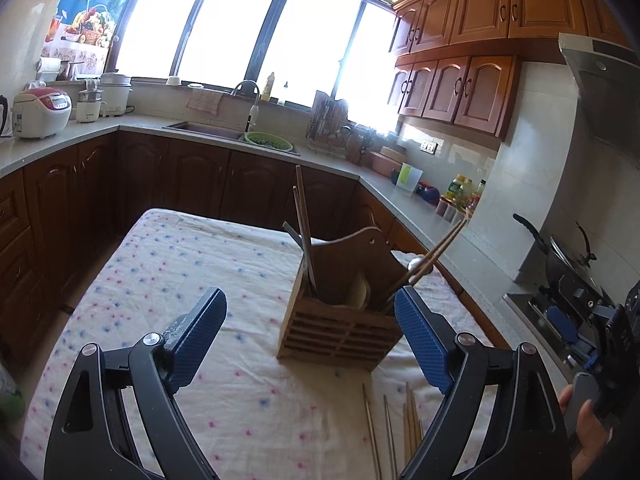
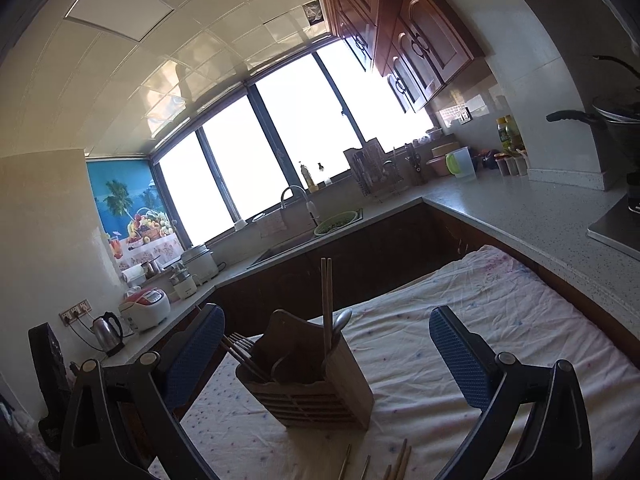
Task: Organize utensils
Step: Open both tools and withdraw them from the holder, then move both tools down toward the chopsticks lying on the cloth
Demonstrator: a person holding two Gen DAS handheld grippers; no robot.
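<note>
A slatted wooden utensil holder [image 1: 340, 320] stands on the cloth-covered table [image 1: 180, 280]. It holds wooden chopsticks [image 1: 306, 224], more chopsticks leaning right [image 1: 436, 252] and a metal spoon [image 1: 418, 262]. It also shows in the right wrist view [image 2: 312, 384]. Several loose chopsticks [image 1: 390, 428] lie on the cloth in front of the holder, also low in the right wrist view [image 2: 396, 464]. My left gripper [image 1: 310, 304] is open and empty, just short of the holder. My right gripper [image 2: 328, 328] is open and empty, above and before the holder.
Kitchen counters [image 1: 404, 204] with dark cabinets run around the table. A sink with a green colander [image 1: 267, 140] lies beyond. A stove with a pan [image 1: 568, 256] is at the right, with bottles and jars [image 1: 460, 192] on the counter. A rice cooker [image 1: 40, 112] stands at the left.
</note>
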